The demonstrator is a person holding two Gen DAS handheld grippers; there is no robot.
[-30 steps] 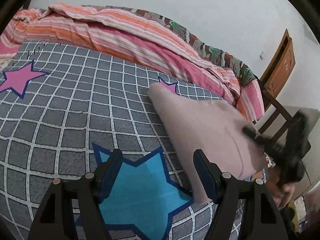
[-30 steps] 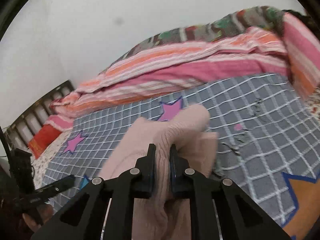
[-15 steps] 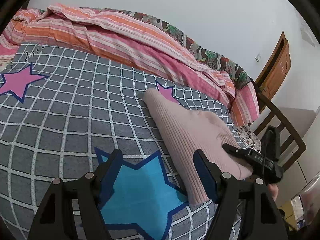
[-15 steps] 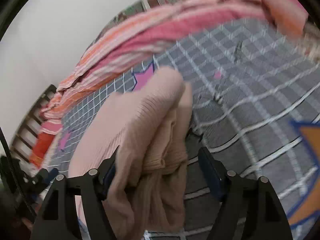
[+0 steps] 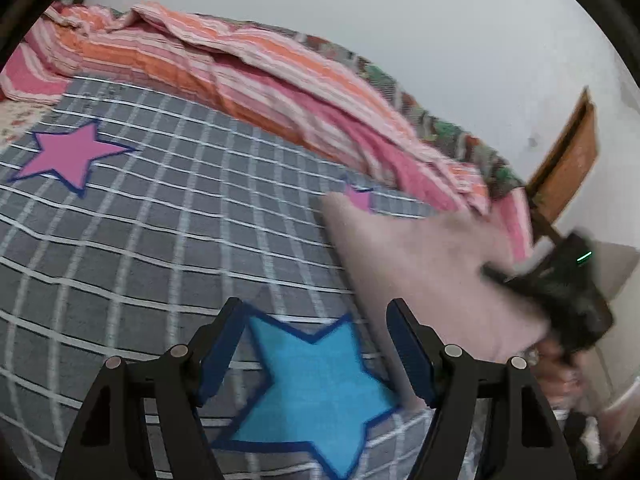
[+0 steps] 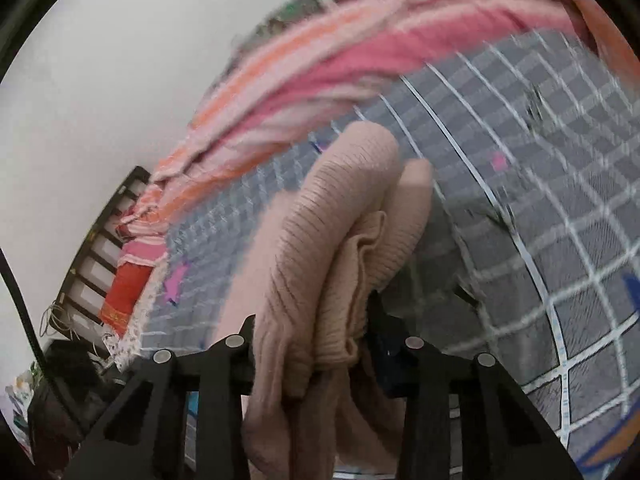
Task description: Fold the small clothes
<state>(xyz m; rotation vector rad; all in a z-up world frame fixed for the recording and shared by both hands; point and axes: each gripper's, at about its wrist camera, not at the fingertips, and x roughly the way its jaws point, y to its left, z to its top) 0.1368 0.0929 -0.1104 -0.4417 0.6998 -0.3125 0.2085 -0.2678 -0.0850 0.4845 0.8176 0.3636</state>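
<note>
Right wrist | right gripper (image 6: 310, 332) jaws just closing, regripping folded pink knit sweater (image 6: 344, 240) | left gripper (image 5: 316, 344) wide, empty | next fold pending

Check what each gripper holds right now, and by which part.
The right gripper, jaws just closing, grips the pink sweater by its bunched ribbed edge. The left gripper holds nothing.

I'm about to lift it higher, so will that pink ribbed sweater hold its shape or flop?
Likely floppy: the pink ribbed sweater already bunches in soft folds between the right gripper. Its rib knit probably grips rather than slips. Loose layers may sag open.
</note>
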